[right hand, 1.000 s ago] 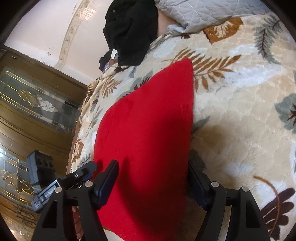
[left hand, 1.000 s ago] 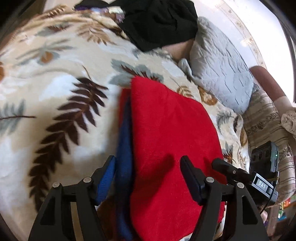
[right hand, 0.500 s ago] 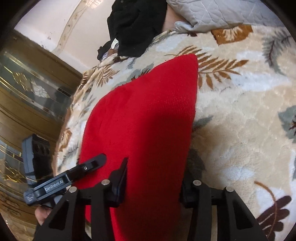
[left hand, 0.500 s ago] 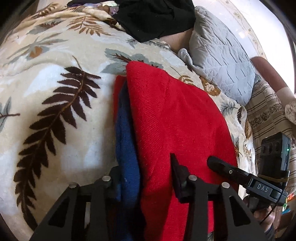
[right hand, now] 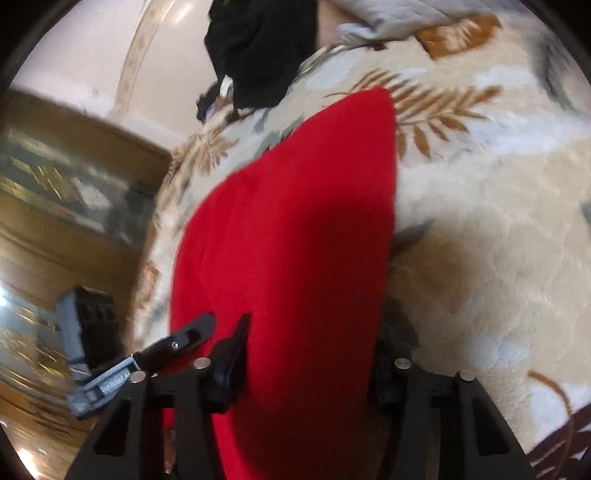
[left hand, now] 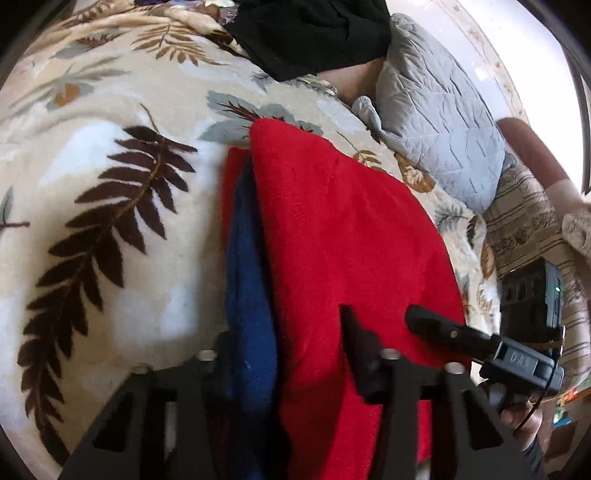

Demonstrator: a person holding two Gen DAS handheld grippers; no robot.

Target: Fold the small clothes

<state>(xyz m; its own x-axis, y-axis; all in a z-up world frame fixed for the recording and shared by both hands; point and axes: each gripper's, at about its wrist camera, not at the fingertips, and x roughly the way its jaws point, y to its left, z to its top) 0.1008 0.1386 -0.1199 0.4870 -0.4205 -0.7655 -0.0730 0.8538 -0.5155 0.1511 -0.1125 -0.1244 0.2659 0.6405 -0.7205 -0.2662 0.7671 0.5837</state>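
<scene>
Fuzzy red knit garment [left hand: 343,236], plush leaf-print blanket [left hand: 110,206]

- 1 red garment [left hand: 343,236], folded, with 1 blue layer [left hand: 251,295] showing at its edge
- 1 black clothing pile [left hand: 314,33]
- 1 grey quilted pillow [left hand: 439,122]
- 1 leaf-print blanket [left hand: 110,192]
- 2 grippers: left gripper [left hand: 286,332], right gripper [right hand: 317,332]

Left wrist view: close above, angled down along its black fingers [left hand: 354,332]. Right wrist view: likewise, from the opposite side. Shared: folded red knit garment [left hand: 343,236] [right hand: 295,240] on leaf-patterned cream plush blanket [left hand: 110,177] [right hand: 480,221].
</scene>
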